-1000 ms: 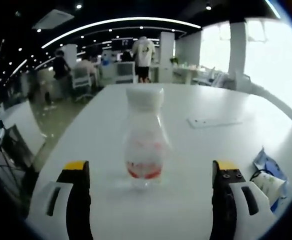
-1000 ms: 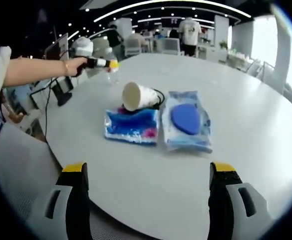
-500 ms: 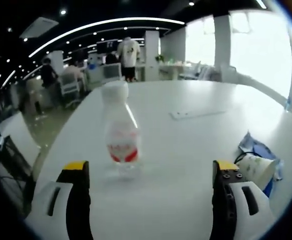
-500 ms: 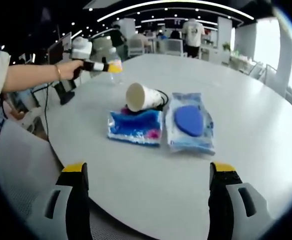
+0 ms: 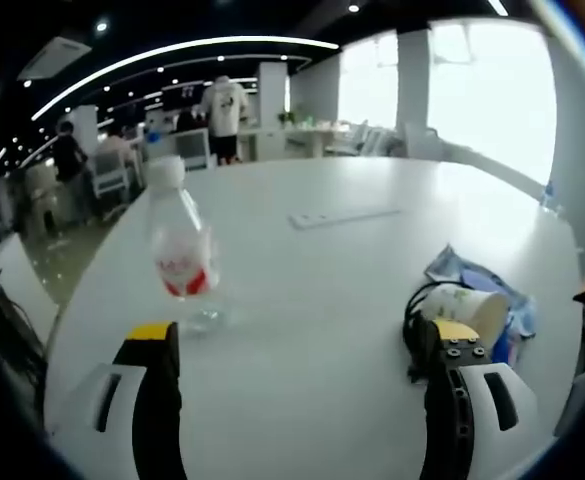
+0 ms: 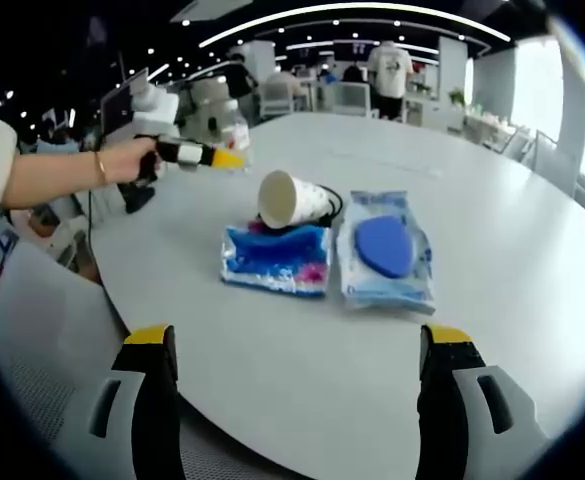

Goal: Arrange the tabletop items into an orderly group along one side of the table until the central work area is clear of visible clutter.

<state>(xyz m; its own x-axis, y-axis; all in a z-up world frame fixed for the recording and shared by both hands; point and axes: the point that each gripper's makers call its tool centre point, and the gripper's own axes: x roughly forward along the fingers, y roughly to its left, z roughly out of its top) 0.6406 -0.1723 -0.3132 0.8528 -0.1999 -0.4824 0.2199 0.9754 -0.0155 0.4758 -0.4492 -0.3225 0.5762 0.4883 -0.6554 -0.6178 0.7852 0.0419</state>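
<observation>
A clear plastic bottle [image 5: 183, 262] with a white cap and red label stands on the white table [image 5: 312, 360], just beyond my left jaw tip. My left gripper [image 5: 302, 395] is open with nothing between its jaws. A white paper cup [image 5: 464, 306] lies on its side beyond the right jaw tip, over a black cable [image 5: 412, 322]. In the right gripper view the cup [image 6: 292, 199] rests against a blue packet [image 6: 275, 259], beside a clear packet with a blue oval [image 6: 386, 249]. A hand holds the left gripper [image 6: 229, 157] near the bottle [image 6: 235, 126]. My right gripper [image 6: 297, 395] is open, short of the packets.
A flat white strip [image 5: 344, 214] lies farther along the table. The table's rounded near edge [image 6: 302, 455] runs just ahead of the right jaws, with a grey chair [image 6: 42, 340] below at left. Desks, chairs and people stand in the office beyond.
The left gripper view has swung right: the bottle slid from between the jaws to the left and the cup came into sight. In the right gripper view the left gripper has moved toward the cup.
</observation>
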